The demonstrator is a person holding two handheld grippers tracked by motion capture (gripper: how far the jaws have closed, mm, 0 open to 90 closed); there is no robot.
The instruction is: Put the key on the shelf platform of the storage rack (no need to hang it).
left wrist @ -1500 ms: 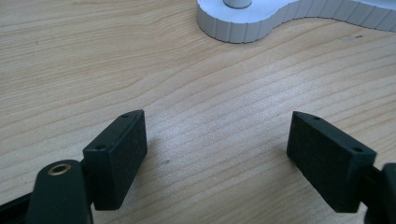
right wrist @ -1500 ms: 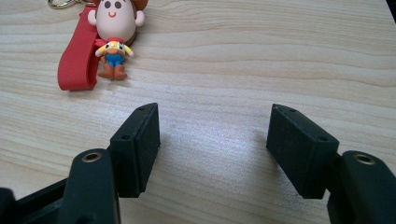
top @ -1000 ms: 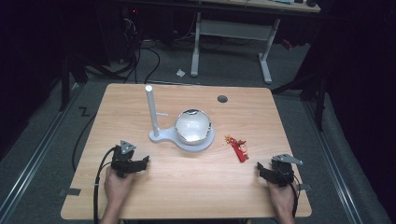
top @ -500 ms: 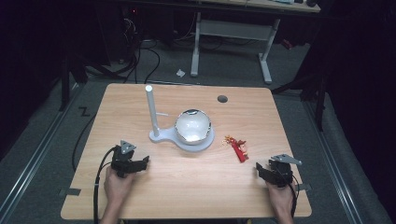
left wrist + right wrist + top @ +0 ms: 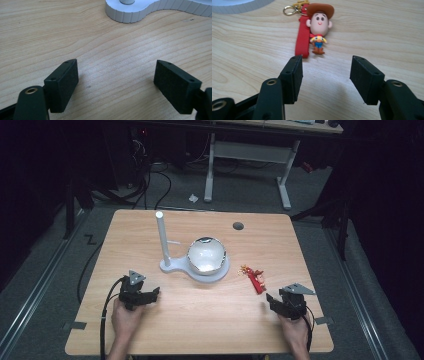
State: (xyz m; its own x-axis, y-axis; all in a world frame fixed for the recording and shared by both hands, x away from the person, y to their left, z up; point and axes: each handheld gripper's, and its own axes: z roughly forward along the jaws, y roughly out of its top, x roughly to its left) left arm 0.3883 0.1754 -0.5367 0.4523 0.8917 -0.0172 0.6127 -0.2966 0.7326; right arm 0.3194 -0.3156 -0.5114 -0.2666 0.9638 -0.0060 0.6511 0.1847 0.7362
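1. Lying flat on the wooden table (image 5: 200, 320), right of centre in the high view: a cowboy keychain (image 5: 256, 278) – big-headed figure in a brown hat, red strap alongside, gold ring at the top end.
2. Resting at the lower right of the high view, just below and right of the keychain: the right gripper (image 5: 274, 301), near the trinket but not touching it.
3. In the right gripper view, keychain (image 5: 313, 30) at upper centre, just beyond the fingertips (image 5: 293, 75); the strap's lower end close to the left-hand jaw tip, apart from it.
4. Jaws of the right gripper (image 5: 325, 73) parted, having just been closing – only bare tabletop between them.
5. At the lower left of the high view, well apart from the keychain: the left gripper (image 5: 150, 295), jaws spread wide over bare wood (image 5: 116, 72).
6. Mid-table, left of the keychain: a white stand (image 5: 200, 270) with an upright post and a shiny dome; its ribbed base edge (image 5: 130, 13) at the top of the left gripper view.
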